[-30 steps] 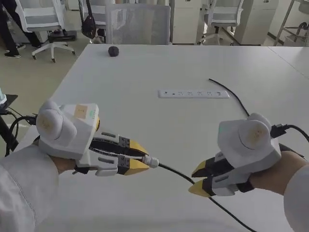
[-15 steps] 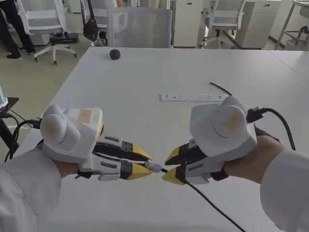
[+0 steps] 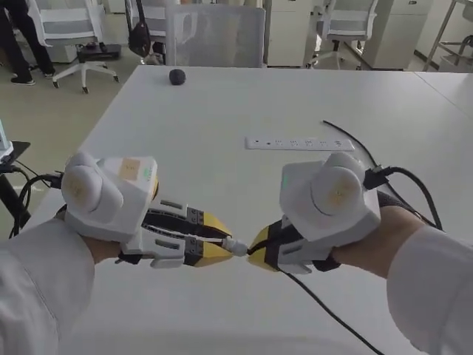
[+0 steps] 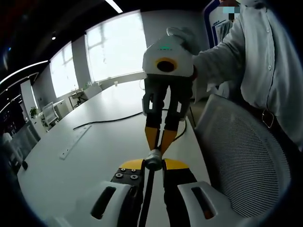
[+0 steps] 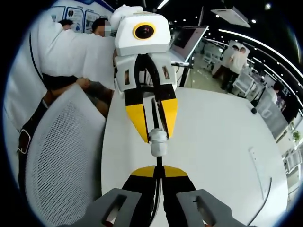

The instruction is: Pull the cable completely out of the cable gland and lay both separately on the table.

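Observation:
A small white cable gland (image 3: 237,246) hangs just above the table's near edge, and my left gripper (image 3: 224,247) is shut on it. In the left gripper view the gland (image 4: 153,159) sits between the yellow fingertips of my left gripper (image 4: 154,165). A black cable (image 3: 325,309) leaves the gland and trails to the lower right. My right gripper (image 3: 257,252) faces the left one nose to nose and is shut on the cable right beside the gland. In the right gripper view, my right gripper (image 5: 156,171) pinches the cable (image 5: 158,162) just below the gland (image 5: 158,141).
A white power strip (image 3: 299,143) lies mid-table with a thin black lead (image 3: 353,140) beside it. A small dark object (image 3: 177,76) rests near the far edge, in front of a grey chair (image 3: 214,35). A mesh chair back (image 4: 246,151) stands near the table's front edge.
My right gripper has travelled left along the cable up to the gland and closed on the cable. The left gripper keeps holding the gland in about the same place.

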The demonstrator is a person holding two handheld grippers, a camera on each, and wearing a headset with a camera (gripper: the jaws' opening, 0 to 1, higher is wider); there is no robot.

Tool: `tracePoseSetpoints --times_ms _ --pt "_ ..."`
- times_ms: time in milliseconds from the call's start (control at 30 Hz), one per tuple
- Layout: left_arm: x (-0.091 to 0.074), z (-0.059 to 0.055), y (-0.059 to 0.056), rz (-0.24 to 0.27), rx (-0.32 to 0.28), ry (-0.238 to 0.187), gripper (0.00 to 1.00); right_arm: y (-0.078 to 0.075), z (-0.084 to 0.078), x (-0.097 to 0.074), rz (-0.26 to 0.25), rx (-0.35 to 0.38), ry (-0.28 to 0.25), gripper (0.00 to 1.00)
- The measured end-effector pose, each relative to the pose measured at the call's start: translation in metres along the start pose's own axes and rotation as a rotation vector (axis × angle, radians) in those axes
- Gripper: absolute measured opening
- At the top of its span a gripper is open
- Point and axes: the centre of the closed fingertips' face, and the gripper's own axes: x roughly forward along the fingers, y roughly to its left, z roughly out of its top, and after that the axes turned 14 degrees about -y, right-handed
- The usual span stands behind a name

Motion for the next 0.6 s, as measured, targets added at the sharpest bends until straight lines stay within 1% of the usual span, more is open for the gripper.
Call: tracePoseSetpoints --times_ms 167,367,467,600 --pt "-0.004 0.0 0.003 0.014 0.002 0.002 0.15 -0.004 -0.021 -0.003 -0.021 0.037 0.022 0.0" --pt "-0.006 -0.001 0.005 0.023 0.001 0.003 0.15 -0.005 -0.044 -0.006 -0.041 0.083 0.041 0.0" --pt "-0.007 -0.002 0.006 0.025 0.0 0.004 0.15 -0.006 -0.059 -0.008 -0.051 0.095 0.062 0.0" --pt "-0.008 -0.001 0.007 0.029 0.0 0.002 0.15 -0.008 -0.074 -0.012 -0.061 0.116 0.08 0.0"
